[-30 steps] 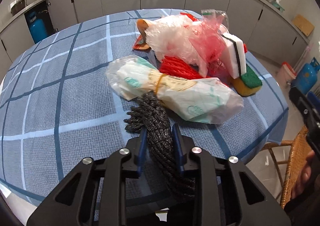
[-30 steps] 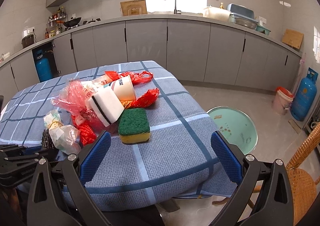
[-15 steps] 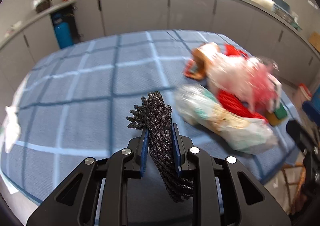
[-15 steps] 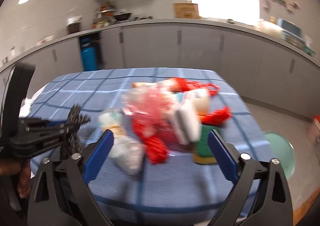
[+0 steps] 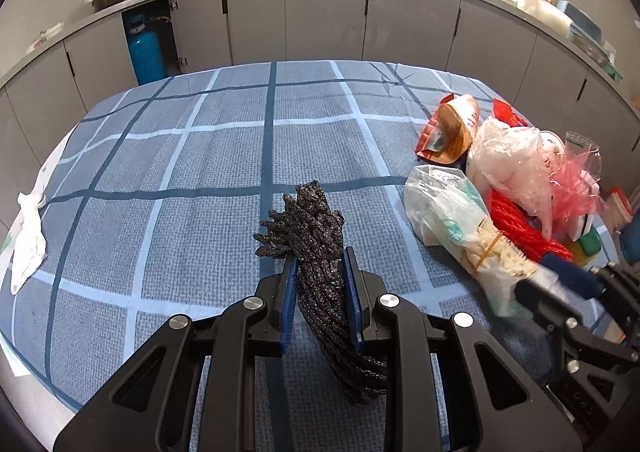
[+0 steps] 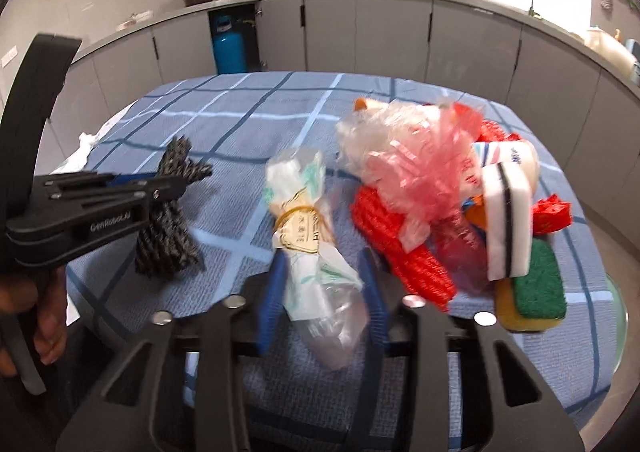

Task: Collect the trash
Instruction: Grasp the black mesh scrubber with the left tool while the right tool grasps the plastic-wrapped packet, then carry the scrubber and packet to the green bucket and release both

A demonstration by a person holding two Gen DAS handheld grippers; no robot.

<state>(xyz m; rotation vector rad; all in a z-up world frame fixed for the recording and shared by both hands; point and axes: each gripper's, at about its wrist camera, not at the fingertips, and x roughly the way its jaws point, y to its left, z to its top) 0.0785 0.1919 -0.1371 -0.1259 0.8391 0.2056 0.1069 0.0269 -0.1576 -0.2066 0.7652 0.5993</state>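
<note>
While grey cabinets ring the room behind it, the bench under its blue checked cloth fills both views, its far and left parts bare and open, its rounded edge curving down at the left, where a crumpled white rag lies near the rim. All the trash is crowded toward the right edge: a heap of clear and pink plastic bags, a red ribbed roll under it, a white sponge with a black stripe standing on edge, and a green-and-yellow scouring sponge at the very rim. Just left of the heap lies a clear plastic bag bundle bound with a rubber band.

The right hand-held gripper now straddles the near end of that bundle; its jaws have just been closing from wide apart, and the blue pads stand close at either side, though blur hides whether they press on it. A second ago this gripper faced the green sponge and the floor past the bench.

The left hand-held gripper is clamped on a dark braided cord bundle, held above the bare cloth; it was earlier touching the plastic bundle and is now well clear to its left.
</note>
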